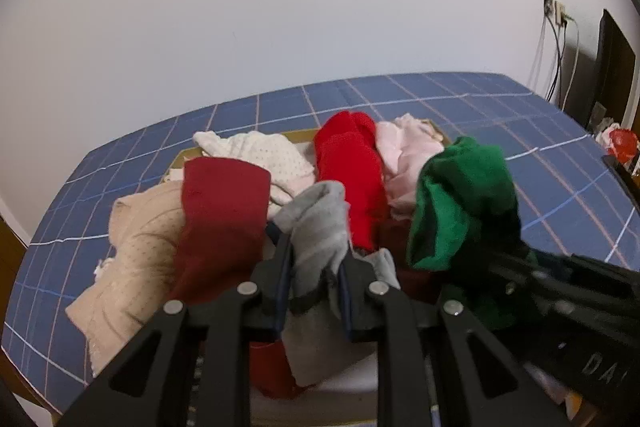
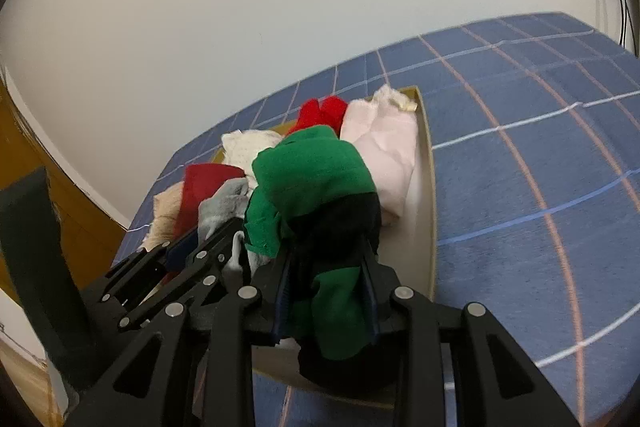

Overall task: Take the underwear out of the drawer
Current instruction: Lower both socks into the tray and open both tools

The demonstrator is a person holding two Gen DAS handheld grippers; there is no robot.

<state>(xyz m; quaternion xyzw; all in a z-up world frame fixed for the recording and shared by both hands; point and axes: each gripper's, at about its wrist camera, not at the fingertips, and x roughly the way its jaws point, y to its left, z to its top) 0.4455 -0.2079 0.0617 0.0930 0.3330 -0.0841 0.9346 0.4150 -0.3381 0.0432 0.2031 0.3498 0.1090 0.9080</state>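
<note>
Left gripper (image 1: 316, 267) at lower centre of the left wrist view, fingers (image 1: 276, 279) clamped on a grey garment (image 1: 320, 227) bunched up between them, cloth rising above the tips and hanging below. Right gripper (image 2: 326, 279) at lower centre of the right wrist view, fingers (image 2: 376, 291) pinched on a green and black garment (image 2: 316, 179), its bulk mounded above the tips and a green fold trapped between the pads. Same green piece at right of centre in the left wrist view, beside the grey one. Behind both, a shallow drawer (image 2: 430, 187) with pale walls and tan rim, lying on a blue checked bed cover (image 2: 540, 187). Inside or draped over the drawer: dark red garment (image 1: 224, 219) left of the grey one, beige dotted garment (image 1: 132, 259) spilling over the left edge onto the cover, white dotted garment (image 1: 260, 155) further back, bright red garment (image 1: 352, 171) in the middle, pale pink garment (image 1: 404, 155) at the back right. Plain white wall (image 1: 280, 7) across the upper frame; cables (image 1: 556, 51) hanging from a socket at upper right.
</note>
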